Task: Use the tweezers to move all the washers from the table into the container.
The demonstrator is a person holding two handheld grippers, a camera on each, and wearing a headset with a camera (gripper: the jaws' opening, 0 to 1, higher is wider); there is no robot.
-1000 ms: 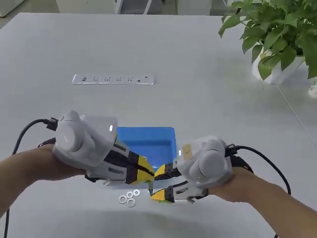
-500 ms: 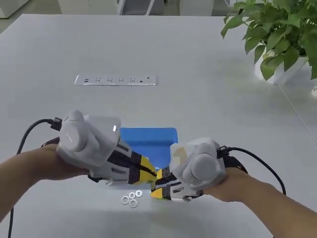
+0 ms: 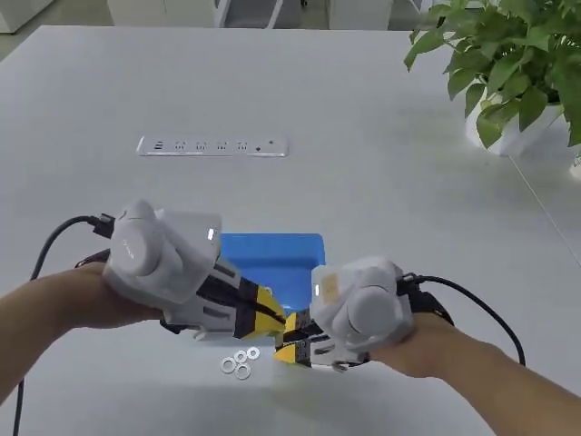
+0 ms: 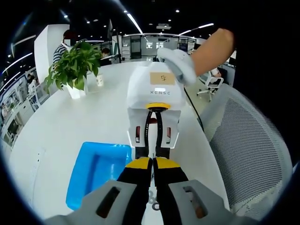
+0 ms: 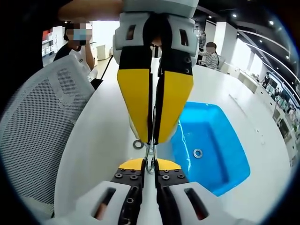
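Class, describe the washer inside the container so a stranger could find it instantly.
Start at the white table, then find the blue container near the person's edge of it. Inside lies one small metal washer. Unlike the other washers, which sit on the bare tabletop, it rests on the blue floor.

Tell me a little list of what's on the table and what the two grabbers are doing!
table: white
container: blue, one washer inside
washers: small cluster on the table in front of the container
left gripper: jaws shut, facing the right one
right gripper: jaws shut
tweezers: thin metal piece pinched where both grippers' tips meet
farther back: power strip, plant
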